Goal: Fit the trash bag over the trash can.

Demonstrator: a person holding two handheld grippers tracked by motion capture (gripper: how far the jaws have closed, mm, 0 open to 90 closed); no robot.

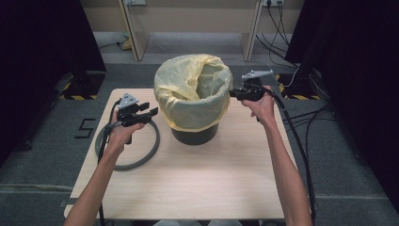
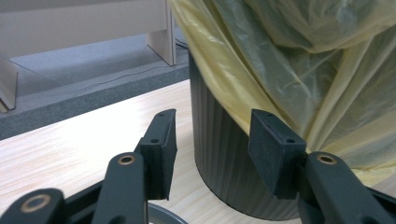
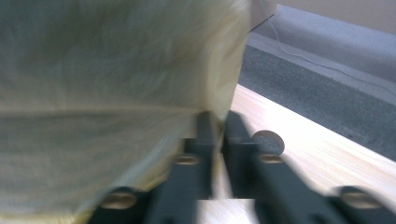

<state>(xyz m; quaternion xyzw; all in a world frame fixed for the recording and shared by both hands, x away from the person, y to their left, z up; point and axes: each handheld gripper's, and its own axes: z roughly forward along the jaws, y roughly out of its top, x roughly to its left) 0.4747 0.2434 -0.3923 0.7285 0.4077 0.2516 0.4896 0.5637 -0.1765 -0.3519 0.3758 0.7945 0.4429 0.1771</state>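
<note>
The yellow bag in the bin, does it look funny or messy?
Yes. The yellow bag sits rumpled and lopsided in the dark bin. A grey ring lies loose on the table beside it.

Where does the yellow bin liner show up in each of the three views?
High view: the yellow bin liner sits top centre, draped over the dark bin.
Left gripper view: it fills the upper right, hanging over the ribbed bin wall.
Right gripper view: it covers the left and middle, blurred.
Shared landmark: the light wooden table, also at lower left and lower right of those views.
</note>
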